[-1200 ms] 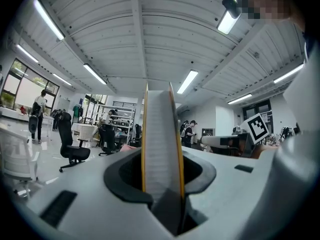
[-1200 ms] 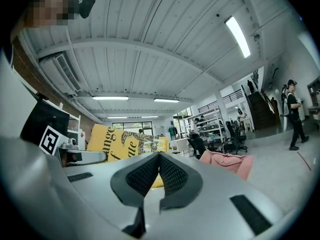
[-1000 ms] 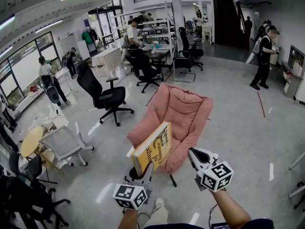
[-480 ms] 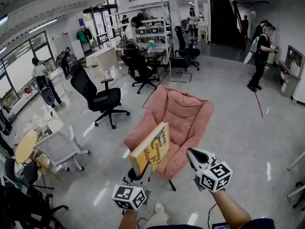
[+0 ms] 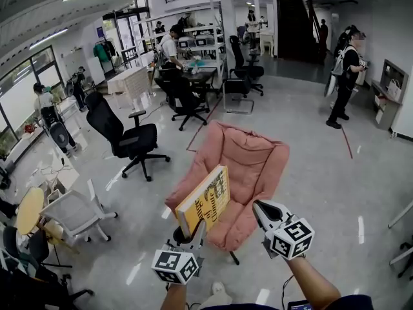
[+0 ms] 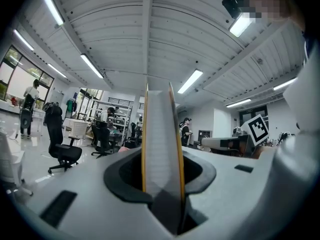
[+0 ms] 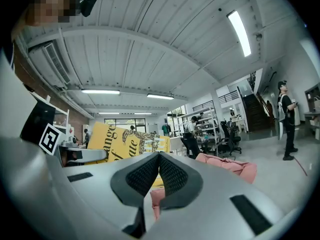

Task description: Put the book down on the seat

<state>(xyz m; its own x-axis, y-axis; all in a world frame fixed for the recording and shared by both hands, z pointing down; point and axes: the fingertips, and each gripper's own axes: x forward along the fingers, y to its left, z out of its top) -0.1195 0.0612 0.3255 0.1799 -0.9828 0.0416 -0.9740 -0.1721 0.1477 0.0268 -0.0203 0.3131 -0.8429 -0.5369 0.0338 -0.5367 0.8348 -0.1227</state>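
Observation:
A yellow book [image 5: 205,199] with dark lettering stands upright, gripped at its lower edge by my left gripper [image 5: 193,232], which is shut on it. In the left gripper view the book's page edge [image 6: 159,144] rises straight up between the jaws. It hangs over the near left edge of a pink padded chair [image 5: 240,166], whose seat lies just beyond. My right gripper [image 5: 262,210] floats beside the book to the right, shut and holding nothing. The right gripper view shows the yellow cover [image 7: 116,141] to the left and the pink chair [image 7: 227,165] ahead.
A black office chair [image 5: 126,136] stands left of the pink chair, a white chair [image 5: 72,213] nearer left. Desks with more black chairs [image 5: 184,95] sit behind. A person [image 5: 341,76] stands far right, others at left and back. Grey floor surrounds the pink chair.
The view has drifted closer to the pink chair, which sits slightly lower in the frame. Both grippers and the book keep the same pose.

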